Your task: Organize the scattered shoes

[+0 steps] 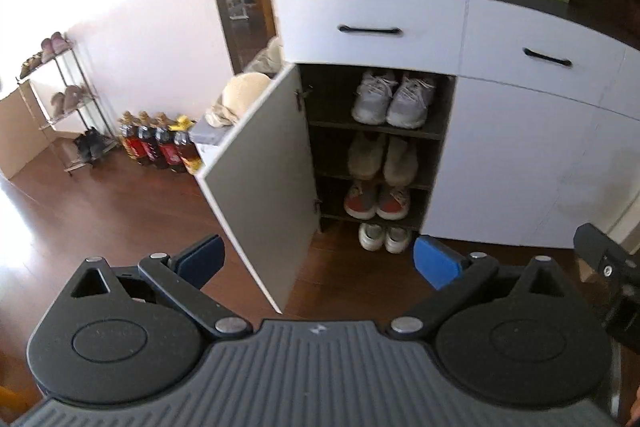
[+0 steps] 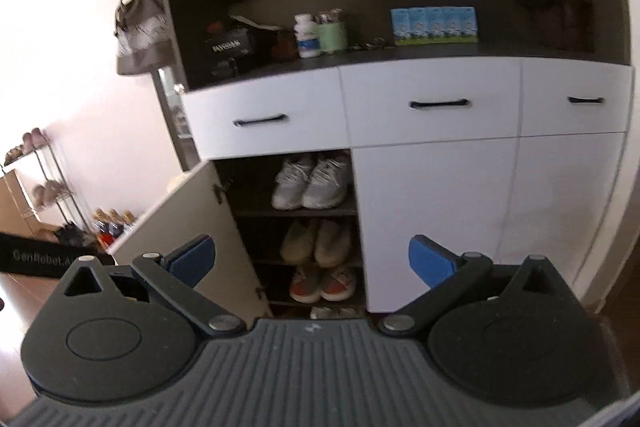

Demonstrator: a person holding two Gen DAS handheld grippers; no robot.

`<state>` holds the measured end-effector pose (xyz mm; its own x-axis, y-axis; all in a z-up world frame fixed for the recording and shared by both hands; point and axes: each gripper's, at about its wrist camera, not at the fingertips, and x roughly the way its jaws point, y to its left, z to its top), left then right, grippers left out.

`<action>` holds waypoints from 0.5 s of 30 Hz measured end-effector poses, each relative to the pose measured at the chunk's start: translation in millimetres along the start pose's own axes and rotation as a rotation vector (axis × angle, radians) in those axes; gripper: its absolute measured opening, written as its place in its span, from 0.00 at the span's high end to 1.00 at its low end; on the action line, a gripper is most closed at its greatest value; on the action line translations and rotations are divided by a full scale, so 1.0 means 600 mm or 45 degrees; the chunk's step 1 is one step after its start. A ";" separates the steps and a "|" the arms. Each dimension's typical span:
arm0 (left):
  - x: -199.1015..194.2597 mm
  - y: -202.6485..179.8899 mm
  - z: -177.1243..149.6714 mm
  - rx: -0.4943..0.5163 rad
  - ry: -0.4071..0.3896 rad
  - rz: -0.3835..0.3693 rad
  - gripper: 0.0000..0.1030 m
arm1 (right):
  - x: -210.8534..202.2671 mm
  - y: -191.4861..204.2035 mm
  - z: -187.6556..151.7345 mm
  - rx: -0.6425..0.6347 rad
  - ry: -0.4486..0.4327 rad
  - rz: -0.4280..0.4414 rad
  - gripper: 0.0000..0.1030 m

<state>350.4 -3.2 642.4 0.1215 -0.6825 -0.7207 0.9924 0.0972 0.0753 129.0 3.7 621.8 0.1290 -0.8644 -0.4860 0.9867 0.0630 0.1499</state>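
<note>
A white shoe cabinet (image 1: 520, 147) (image 2: 432, 219) stands ahead with its left door (image 1: 260, 179) (image 2: 192, 227) swung open. Inside, pairs sit on shelves: white sneakers (image 1: 394, 101) (image 2: 312, 181) on top, beige shoes (image 1: 382, 159) (image 2: 316, 243) below, red-and-grey shoes (image 1: 376, 201) (image 2: 322, 283) under them, small white shoes (image 1: 384, 237) (image 2: 328, 311) at the bottom. My left gripper (image 1: 318, 261) is open and empty, back from the cabinet. My right gripper (image 2: 312, 259) is open and empty, also back from it.
A wire rack (image 1: 68, 99) (image 2: 44, 183) with more shoes stands by the left wall. Several drink bottles (image 1: 158, 145) (image 2: 112, 225) stand on the wood floor (image 1: 120, 219). A bag (image 2: 140, 23) hangs at the cabinet's left. Bottles and cartons (image 2: 434, 25) sit in the open shelf above the drawers.
</note>
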 end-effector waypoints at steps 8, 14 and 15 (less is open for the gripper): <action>0.002 -0.049 -0.021 0.027 0.040 -0.014 0.01 | -0.017 -0.024 -0.008 0.058 -0.009 -0.083 0.01; 0.009 -0.086 -0.031 0.037 0.059 -0.029 0.01 | -0.034 -0.053 -0.018 0.055 -0.006 -0.111 0.01; 0.011 -0.091 -0.033 0.042 0.062 -0.032 0.01 | -0.035 -0.056 -0.022 0.055 -0.002 -0.113 0.01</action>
<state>296.9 1.6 619.8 0.0961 -0.6484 -0.7552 0.9953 0.0559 0.0787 94.1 26.4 615.8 0.0411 -0.8662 -0.4980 0.9890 -0.0354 0.1433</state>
